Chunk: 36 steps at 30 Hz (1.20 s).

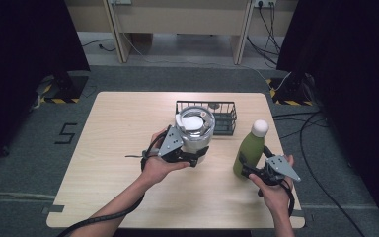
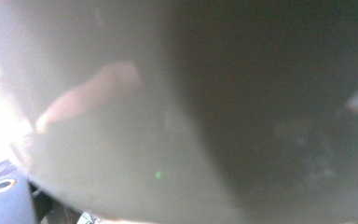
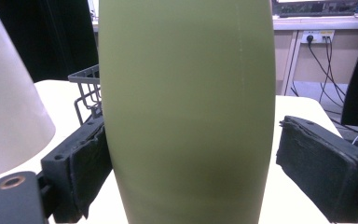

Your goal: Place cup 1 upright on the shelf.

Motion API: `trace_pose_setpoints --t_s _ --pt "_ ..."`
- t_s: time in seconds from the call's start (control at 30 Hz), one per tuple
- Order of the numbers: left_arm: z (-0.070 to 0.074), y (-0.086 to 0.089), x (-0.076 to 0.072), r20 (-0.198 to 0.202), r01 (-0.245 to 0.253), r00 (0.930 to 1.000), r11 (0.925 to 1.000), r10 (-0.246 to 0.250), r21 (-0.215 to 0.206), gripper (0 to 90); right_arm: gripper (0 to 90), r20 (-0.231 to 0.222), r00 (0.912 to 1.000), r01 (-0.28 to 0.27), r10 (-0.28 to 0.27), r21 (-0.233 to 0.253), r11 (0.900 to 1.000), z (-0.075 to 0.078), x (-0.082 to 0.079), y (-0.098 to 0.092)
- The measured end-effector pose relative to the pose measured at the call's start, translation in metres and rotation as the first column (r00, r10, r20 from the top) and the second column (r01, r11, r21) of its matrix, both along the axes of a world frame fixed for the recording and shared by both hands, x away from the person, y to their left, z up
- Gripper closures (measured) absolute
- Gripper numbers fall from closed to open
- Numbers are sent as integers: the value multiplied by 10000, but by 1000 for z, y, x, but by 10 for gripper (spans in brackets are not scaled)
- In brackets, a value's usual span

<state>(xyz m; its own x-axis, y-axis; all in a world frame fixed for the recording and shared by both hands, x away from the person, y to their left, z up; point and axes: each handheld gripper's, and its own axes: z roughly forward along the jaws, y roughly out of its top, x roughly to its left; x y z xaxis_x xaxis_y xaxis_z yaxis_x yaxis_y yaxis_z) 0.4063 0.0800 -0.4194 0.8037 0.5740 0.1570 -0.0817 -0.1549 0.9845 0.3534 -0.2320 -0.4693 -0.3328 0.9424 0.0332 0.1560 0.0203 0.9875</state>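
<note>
- While the right gripper (image 1: 250, 170) stands at the green bottle (image 3: 186, 112), its jaws are spread: the left pad touches the bottle's side, the right pad stands apart from it.
- That bottle stands upright on the table (image 1: 113, 148), near the right edge, its white cap (image 1: 260, 128) on top.
- At the left gripper (image 1: 193, 157), the jaws pinch the white tumbler (image 1: 194, 129), lifted and tilted above the table.
- Behind the tumbler sits a black wire basket (image 1: 225, 117).
</note>
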Motion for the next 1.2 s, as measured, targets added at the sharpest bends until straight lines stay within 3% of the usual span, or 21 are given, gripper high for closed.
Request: trace_pose_setpoints --t_s 1.2 --pt "29 -3 57 290 -964 9948 9950 971 -260 86 131 -50 10000 6 -6 -77 10000 -2 -1 1"
